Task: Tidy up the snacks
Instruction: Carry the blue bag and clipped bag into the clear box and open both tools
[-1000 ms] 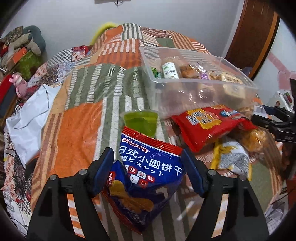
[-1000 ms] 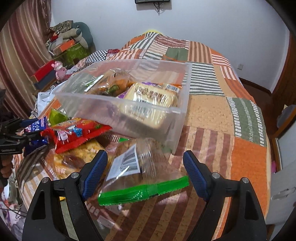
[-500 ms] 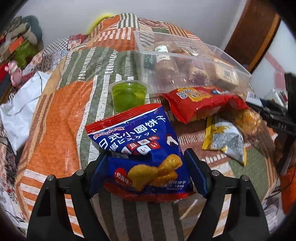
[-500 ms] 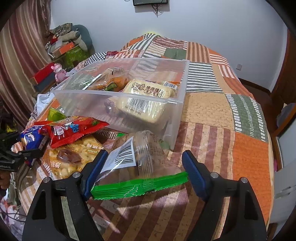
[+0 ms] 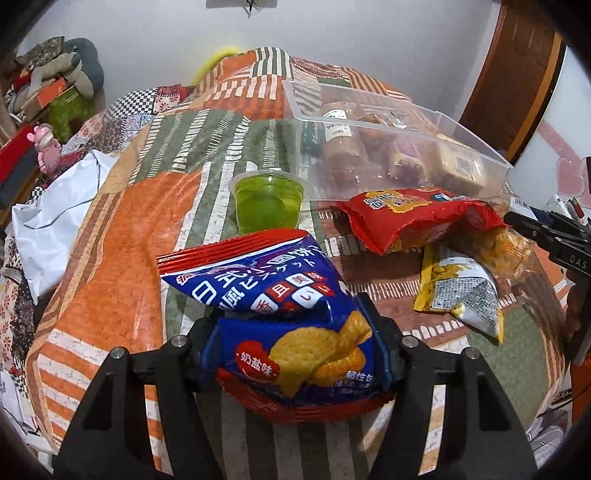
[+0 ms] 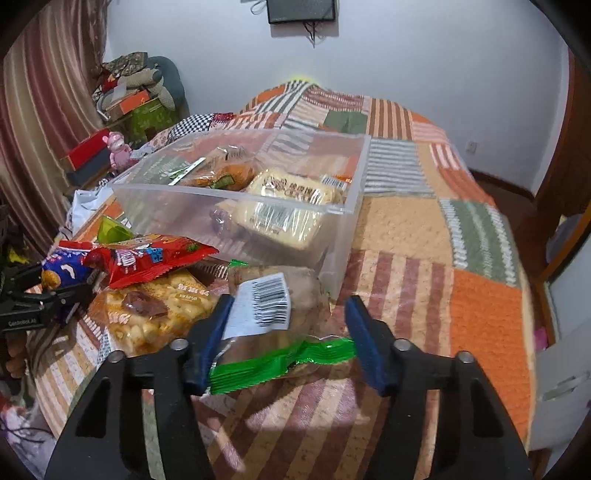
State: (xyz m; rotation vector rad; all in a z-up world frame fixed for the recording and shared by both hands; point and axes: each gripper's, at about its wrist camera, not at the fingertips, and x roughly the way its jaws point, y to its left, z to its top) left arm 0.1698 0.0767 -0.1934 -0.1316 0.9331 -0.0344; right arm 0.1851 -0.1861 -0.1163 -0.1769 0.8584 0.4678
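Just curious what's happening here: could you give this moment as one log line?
left gripper: fingers closing on blue biscuit bag | right gripper: closing on clear green-edged packet | clear bin: partly filled

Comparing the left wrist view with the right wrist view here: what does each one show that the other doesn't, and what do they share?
Only the left wrist view: the left gripper, whose jaws have just been closing, pinching the blue biscuit bag, and a yellow-and-white packet.

Only the right wrist view: the right gripper, jaws just been closing too, around a clear bag with a green seal, plus a wall screen.

Both: the clear bin of snacks, the red bag, the patchwork bedspread.
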